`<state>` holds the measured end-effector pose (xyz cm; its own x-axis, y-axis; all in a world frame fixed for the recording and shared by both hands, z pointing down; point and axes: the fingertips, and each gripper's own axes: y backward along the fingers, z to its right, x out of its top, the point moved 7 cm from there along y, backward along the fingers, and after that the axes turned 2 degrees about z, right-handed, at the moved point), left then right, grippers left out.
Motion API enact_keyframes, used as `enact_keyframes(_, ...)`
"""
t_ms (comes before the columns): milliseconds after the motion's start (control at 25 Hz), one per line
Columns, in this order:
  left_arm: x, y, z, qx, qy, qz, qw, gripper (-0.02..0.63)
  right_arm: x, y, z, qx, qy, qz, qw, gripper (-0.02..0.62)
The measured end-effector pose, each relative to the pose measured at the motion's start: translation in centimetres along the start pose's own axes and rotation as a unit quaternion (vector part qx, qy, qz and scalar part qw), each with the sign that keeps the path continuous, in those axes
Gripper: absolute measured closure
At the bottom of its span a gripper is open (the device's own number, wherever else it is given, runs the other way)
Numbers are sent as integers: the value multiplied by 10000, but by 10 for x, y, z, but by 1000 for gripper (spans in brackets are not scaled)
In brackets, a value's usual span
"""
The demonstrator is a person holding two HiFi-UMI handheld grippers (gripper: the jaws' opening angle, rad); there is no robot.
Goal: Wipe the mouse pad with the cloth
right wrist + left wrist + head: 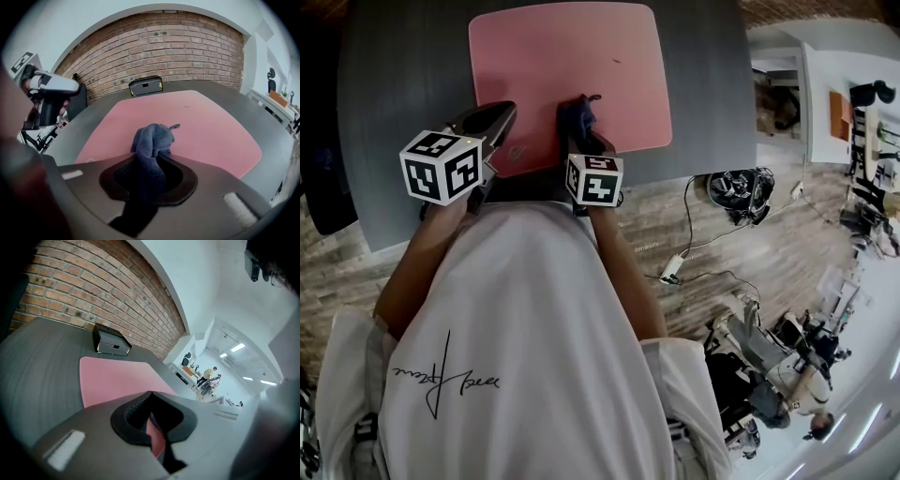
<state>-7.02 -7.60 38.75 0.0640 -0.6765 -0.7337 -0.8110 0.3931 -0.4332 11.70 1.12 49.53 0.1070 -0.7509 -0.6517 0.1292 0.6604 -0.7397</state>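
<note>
We clamp crumpled blue cloth (153, 139) in right gripper (151, 158) on pink rectangular mouse pad (213, 126); left gripper (149, 393) closed, empty; wiping prob. mostly left.

In the head view the right hand-held gripper (587, 141) covers the near part of the cloth (577, 111). Together with the left hand-held gripper (497, 120) it hides the near edge of the mouse pad (572, 56). The details on the front of the black box (146, 86) are too small to tell.

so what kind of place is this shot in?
Probably an open-plan office or lab: a brick wall behind a grey desk, people at workstations under strip lights, and cables trailing on the wood floor.
</note>
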Motion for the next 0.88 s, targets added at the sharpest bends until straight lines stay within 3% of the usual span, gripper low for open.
enact_keyframes(880,1,5,-3,51,185,147,9997,594,6,-19,-61,984,551,-264,9933,511)
